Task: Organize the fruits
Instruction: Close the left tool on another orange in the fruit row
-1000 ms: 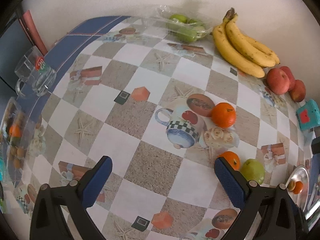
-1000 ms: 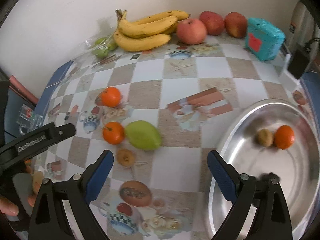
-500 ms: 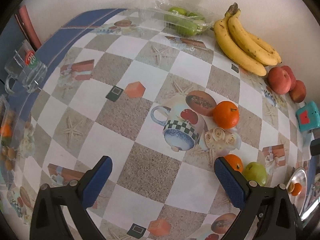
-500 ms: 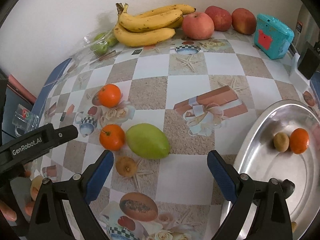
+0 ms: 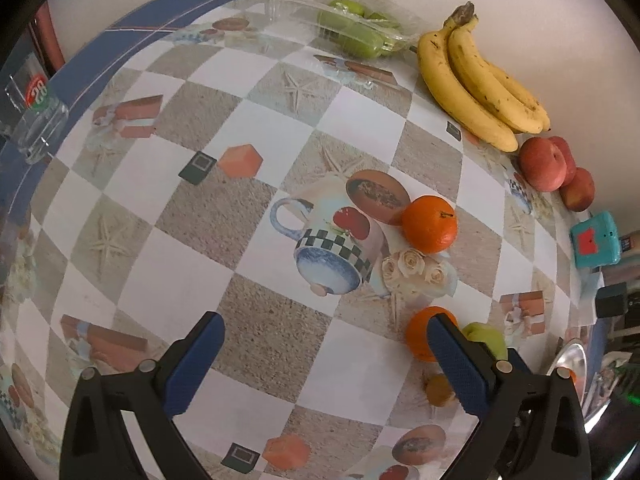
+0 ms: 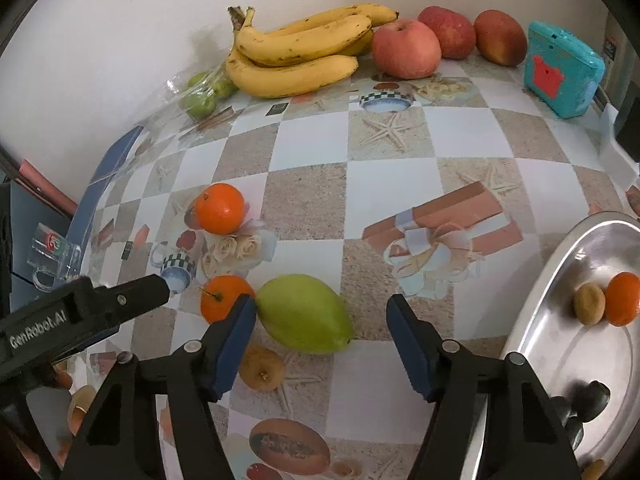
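- R gripper (image 6: 320, 320) tilts down over the checked tablecloth (image 6: 384, 184), jaws closing; green mango (image 6: 304, 314) sits between the blue pads, left pad at its end, right pad clear – no grip.
- Just left of mango: 1 orange (image 6: 222, 302); small brown fruit (image 6: 262, 368) in front, near left pad. 2nd orange (image 6: 220, 208) farther back.
- Steel tray (image 6: 560, 264) at right holds 1 orange & 1 brown fruit, touching.
- Back wall: bananas (image 6: 300, 56), 3 apples (image 6: 406, 50), teal box (image 6: 560, 68), bagged green fruit (image 6: 204, 96).
- L gripper (image 5: 322, 344) spread wide over bare cloth, nothing between pads; its arm shows at left in R view.
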Demonstrator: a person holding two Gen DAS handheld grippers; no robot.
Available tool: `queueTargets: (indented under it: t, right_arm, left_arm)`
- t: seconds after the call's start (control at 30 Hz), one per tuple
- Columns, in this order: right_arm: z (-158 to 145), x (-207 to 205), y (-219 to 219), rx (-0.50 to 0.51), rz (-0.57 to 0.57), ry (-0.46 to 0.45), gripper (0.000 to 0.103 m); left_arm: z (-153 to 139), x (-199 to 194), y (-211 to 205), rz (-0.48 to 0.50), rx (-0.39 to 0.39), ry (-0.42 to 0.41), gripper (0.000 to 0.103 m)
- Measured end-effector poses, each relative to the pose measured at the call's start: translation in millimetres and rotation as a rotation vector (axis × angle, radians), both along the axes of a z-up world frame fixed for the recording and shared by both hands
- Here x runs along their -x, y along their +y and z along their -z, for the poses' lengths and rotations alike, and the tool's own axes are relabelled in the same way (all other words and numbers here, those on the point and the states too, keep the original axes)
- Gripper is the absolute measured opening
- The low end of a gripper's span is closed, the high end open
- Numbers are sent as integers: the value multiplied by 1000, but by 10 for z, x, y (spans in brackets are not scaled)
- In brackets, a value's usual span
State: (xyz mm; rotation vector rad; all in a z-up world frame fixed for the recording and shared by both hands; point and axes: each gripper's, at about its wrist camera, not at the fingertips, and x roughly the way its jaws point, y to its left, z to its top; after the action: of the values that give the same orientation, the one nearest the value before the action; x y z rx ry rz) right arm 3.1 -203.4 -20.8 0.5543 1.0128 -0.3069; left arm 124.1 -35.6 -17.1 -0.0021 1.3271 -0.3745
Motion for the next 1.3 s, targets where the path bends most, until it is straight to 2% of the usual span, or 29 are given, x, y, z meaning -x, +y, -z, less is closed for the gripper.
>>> queueTargets:
  t: [0.2,0.47,0.67,0.83,1.03,1.2,1.23,1.3]
  right_arm:
    - [-26,-28,64,-10,-29,-22,49]
    - [-23,2,42,-33,-22,-27,49]
    - [-138,106,-49,-67,6,-70,34]
    - [-163,127,-78,-58,8,-67,33]
    - [-151,157,-121,-72,16,-65,33]
    - [-147,162,-131,-79,17,-64,34]
    - [-148,160,-128,-77,15,-63,34]
    - [-151,158,-123,-75,11,-62,34]
  left_arm:
    - [-15,10,-1,4,9,10,102]
    - [-54,39,-88,22,20,3,102]
    - [-72,82,-151,44,50,10,102]
    - [-82,114,-200,56,62,8,101]
    - [-17,127,-281,83,106,28,86]
    - [51,139,-362,102,146,55,81]
    - [67,143,-379,106,155,60,73]
    - [106,144,-401,106,165,75,66]
